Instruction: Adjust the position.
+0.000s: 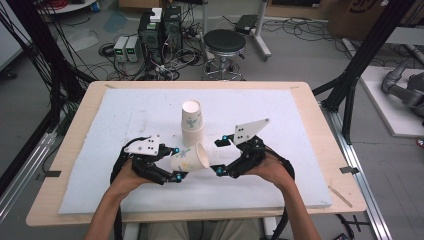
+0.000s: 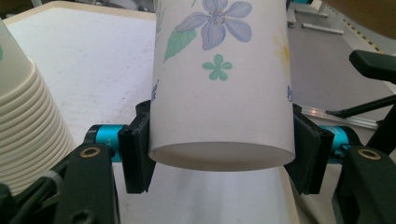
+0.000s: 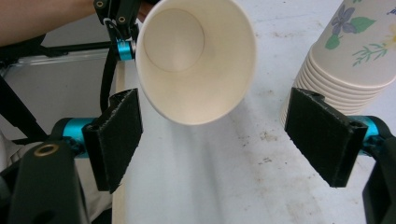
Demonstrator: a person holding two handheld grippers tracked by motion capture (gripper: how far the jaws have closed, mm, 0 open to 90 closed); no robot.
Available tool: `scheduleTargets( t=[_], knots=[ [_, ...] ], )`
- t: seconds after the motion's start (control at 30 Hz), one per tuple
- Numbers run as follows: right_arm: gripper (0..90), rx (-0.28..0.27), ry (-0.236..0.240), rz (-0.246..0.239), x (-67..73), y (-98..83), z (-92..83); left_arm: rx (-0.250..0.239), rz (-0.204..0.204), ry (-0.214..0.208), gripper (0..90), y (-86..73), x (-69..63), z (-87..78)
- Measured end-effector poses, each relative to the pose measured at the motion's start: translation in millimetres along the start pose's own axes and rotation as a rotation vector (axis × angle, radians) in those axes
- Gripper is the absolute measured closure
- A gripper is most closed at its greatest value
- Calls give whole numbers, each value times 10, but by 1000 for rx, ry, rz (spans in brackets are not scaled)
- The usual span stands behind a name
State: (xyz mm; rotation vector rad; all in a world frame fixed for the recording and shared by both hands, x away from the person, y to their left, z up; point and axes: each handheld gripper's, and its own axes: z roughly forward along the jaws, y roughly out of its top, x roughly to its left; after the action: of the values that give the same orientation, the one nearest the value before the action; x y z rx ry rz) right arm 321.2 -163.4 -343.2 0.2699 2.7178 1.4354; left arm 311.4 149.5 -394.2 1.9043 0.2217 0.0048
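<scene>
A flowered paper cup (image 1: 190, 159) lies on its side above the white board, its mouth pointing right. My left gripper (image 1: 177, 163) is shut on it near its base. In the left gripper view the pads (image 2: 135, 154) press both sides of the cup (image 2: 219, 79). My right gripper (image 1: 222, 154) stands open just right of the cup's mouth. In the right gripper view the cup (image 3: 196, 56) shows its empty inside, a little beyond the wide-apart pads (image 3: 327, 135), which do not touch it. A stack of matching cups (image 1: 192, 122) stands upright just behind.
The white foam board (image 1: 125, 115) covers most of the wooden table (image 1: 75, 130). Beyond the far edge are a black stool (image 1: 225, 45), computer boxes (image 1: 160, 30) and loose cables on the floor. Black frame posts (image 1: 350, 95) stand at both sides.
</scene>
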Motion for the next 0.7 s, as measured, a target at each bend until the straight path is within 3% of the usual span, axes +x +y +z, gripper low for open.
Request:
scheduleTargets(
  t=[0.27, 0.7],
  knots=[
    [198, -27, 11, 22, -14, -72, 67, -60, -1, -13, 358, 12, 19, -35],
    [199, -70, 42, 40, -10, -127, 194, -93, 3, -23, 359, 27, 24, -4]
  ],
)
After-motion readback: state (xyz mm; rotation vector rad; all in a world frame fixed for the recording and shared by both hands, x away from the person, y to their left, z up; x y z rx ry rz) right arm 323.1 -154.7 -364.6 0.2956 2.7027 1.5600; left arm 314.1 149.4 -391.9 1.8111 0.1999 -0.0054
